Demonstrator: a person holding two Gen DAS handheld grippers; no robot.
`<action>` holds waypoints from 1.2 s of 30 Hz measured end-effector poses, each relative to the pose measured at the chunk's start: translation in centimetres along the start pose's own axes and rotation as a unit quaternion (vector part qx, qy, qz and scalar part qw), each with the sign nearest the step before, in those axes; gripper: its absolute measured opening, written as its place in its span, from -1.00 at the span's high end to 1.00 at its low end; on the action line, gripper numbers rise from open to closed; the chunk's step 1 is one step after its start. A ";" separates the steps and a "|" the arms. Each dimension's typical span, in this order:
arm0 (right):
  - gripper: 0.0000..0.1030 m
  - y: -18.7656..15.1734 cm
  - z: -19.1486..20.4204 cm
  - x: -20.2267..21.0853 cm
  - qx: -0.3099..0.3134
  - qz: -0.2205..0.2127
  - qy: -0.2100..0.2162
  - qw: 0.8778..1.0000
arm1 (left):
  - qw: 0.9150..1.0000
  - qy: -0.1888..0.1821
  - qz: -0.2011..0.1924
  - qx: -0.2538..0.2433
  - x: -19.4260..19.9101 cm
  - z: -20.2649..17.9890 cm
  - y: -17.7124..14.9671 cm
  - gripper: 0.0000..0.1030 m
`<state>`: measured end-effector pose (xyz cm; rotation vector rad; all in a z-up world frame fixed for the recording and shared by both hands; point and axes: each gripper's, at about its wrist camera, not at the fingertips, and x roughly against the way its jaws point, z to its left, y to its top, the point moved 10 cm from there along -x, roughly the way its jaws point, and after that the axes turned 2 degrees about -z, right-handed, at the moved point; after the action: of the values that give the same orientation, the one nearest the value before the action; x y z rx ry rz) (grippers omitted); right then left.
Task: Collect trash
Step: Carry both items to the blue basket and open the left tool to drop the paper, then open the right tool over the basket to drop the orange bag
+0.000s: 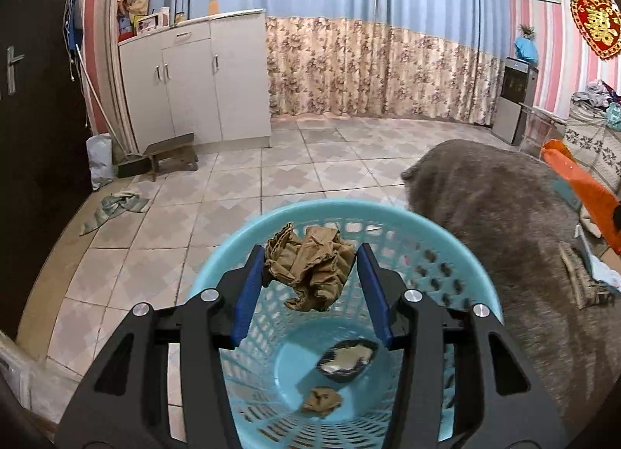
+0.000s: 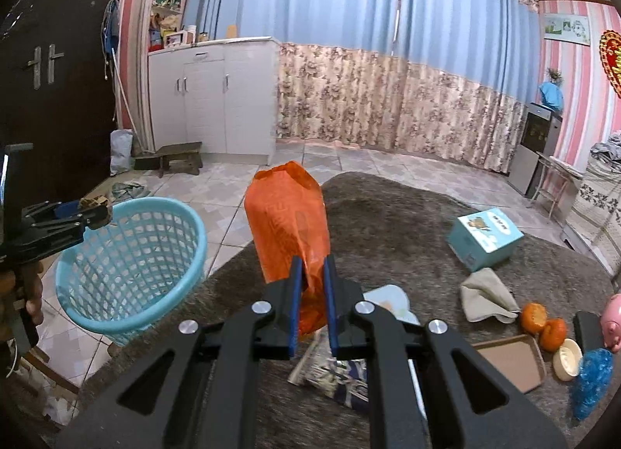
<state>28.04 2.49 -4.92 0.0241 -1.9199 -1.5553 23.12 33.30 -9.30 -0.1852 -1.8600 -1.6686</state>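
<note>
My left gripper (image 1: pixel 310 251) hangs over the light blue basket (image 1: pixel 330 205), shut on a crumpled brown paper (image 1: pixel 310 270) pinched between its blue pads. A dark wrapper (image 1: pixel 345 359) and a small brown paper scrap (image 1: pixel 322 402) lie on the basket's bottom. My right gripper (image 2: pixel 313 260) is shut on an orange plastic bag (image 2: pixel 283 216), which stands up above the brown fuzzy surface (image 2: pixel 388 216). In the right wrist view, the basket (image 2: pixel 155 202) sits on the tiled floor to the left, with the left gripper (image 2: pixel 93 212) at its rim.
On the fuzzy surface lie a teal box (image 2: pixel 485 237), a beige cloth (image 2: pixel 485 295), orange peels (image 2: pixel 543 323), a brown tray (image 2: pixel 512 363), a blue plastic wad (image 2: pixel 592 383) and a magazine (image 2: pixel 330 371). A white cabinet (image 2: pixel 209 99) and a low stool (image 2: pixel 178 158) stand by the far wall.
</note>
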 end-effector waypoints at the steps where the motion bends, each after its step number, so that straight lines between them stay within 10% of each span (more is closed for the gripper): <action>1: 0.77 0.0 0.4 -0.2 0.002 0.001 0.002 1.000 | 1.000 0.002 0.001 0.002 -0.2 0.5 -0.2 0.05; 14: 0.77 1.0 6.6 -2.9 0.014 0.008 0.053 0.998 | 0.999 0.031 -0.011 0.016 0.6 3.4 -0.3 -0.71; 31: 0.75 -0.2 15.2 -8.5 0.037 0.040 0.112 0.992 | 0.997 0.066 -0.025 0.035 2.3 6.8 -0.2 -0.80; 36: -0.10 -0.5 15.0 -8.7 0.024 0.027 0.105 0.994 | 0.997 0.069 -0.024 0.033 2.6 6.8 -0.3 -0.81</action>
<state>27.27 18.85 -10.63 0.1487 -1.7783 -1.4119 18.57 38.82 -8.20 0.0020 -1.8266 -1.6065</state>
